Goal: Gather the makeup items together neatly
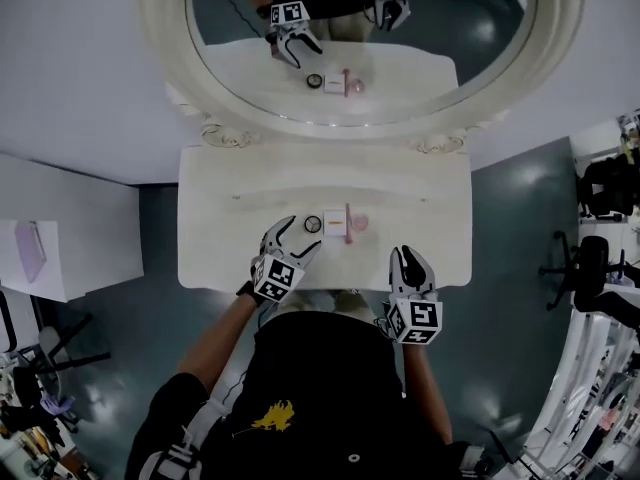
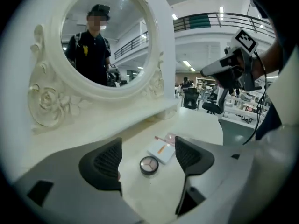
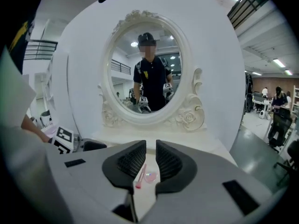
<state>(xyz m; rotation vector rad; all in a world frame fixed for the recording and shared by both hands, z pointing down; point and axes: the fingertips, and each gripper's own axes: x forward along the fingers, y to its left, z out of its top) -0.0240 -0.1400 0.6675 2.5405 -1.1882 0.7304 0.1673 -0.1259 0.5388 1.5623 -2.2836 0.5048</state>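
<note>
White vanity table point(image 1: 220, 253): left hand-held gripper point(image 1: 306, 231) jaws apart, empty; right hand-held gripper point(image 1: 410, 254) jaws nearly together, empty.

Large open lab hall: mezzanine railing point(image 2: 205, 18), office chairs point(image 1: 592, 258), ceiling strip lights point(image 3: 279, 62).

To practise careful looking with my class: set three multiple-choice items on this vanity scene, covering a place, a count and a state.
1. In the head view, where in the makeup row is the round compact? A right end B left end C middle
2. How many makeup items lie on the vanity table? A two B seven C four
3. The left tool is: A open and empty B shut on the compact C shut on a brush
Answers: B, it lies left of the white palette; C, compact, palette, pink stick, pink disc; A, its pads stand wide apart, touching nothing.
</note>
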